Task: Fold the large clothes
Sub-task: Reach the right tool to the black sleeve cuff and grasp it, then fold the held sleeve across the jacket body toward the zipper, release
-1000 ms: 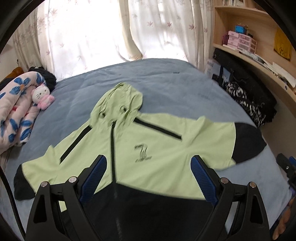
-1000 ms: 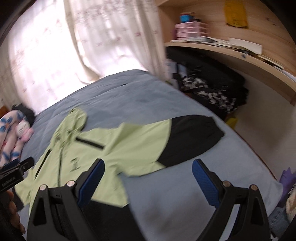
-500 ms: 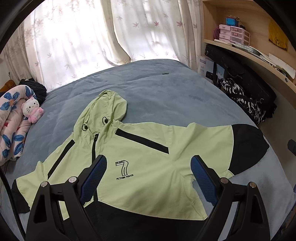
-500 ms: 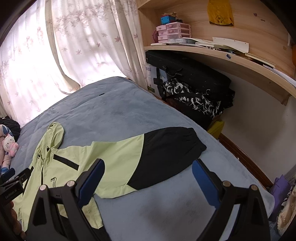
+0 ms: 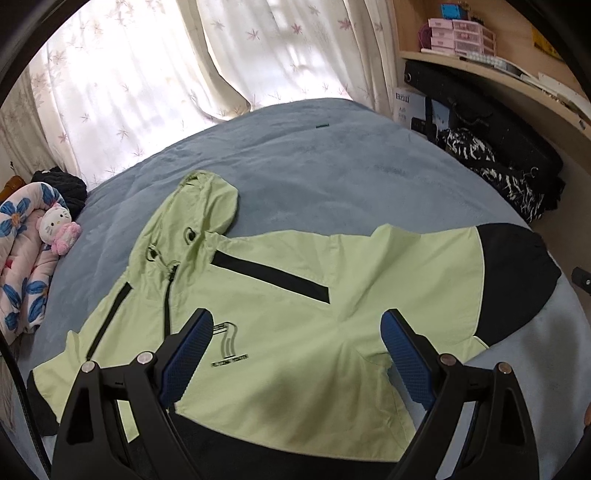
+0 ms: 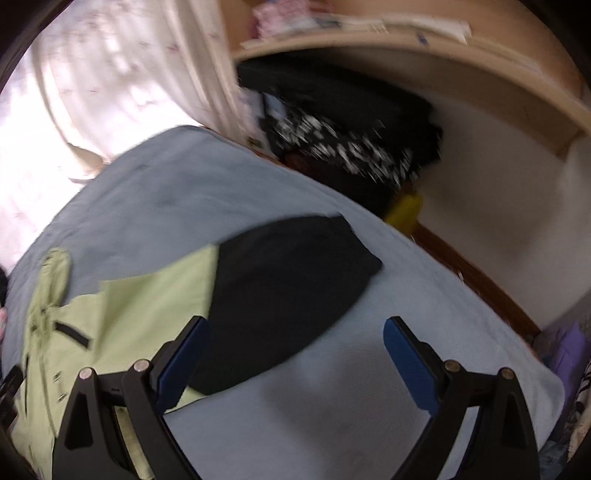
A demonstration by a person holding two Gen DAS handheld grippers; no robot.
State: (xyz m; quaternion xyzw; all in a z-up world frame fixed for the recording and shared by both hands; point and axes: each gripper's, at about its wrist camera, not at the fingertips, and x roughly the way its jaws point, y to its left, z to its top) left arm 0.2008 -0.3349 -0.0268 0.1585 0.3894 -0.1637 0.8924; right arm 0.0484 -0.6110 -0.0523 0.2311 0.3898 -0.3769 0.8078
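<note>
The blue ribbed pads of the left gripper (image 5: 297,354) stand wide apart and hold nothing, poised above the chest of a light green hooded jacket with black cuffs and black hem (image 5: 295,314). The right gripper (image 6: 295,354) is likewise spread with nothing between its blue pads, hanging over the jacket's black-cuffed sleeve (image 6: 284,295), though that view is blurred.

The jacket lies face up and spread flat on a bed covered in a grey-blue plush blanket (image 5: 332,166). Its hood (image 5: 199,210) points toward the window, its zip runs down the front beside a black printed "7" logo (image 5: 227,345), and a black diagonal pocket strip (image 5: 271,275) crosses the chest. One sleeve stretches out to the bed's right edge, ending in a broad black cuff (image 5: 513,284); the other reaches toward the left edge.

At the left side of the bed a small white and pink plush cat toy (image 5: 59,229) leans against a rolled pink quilt with blue flowers (image 5: 22,258). Sheer white curtains with a pink leaf print (image 5: 147,81) hang behind the bed. To the right, a curved wooden shelf (image 5: 517,85) carries pink drawer boxes (image 5: 458,35), with a long black case (image 5: 491,125) and black-and-white patterned fabric (image 5: 491,170) beneath it.
</note>
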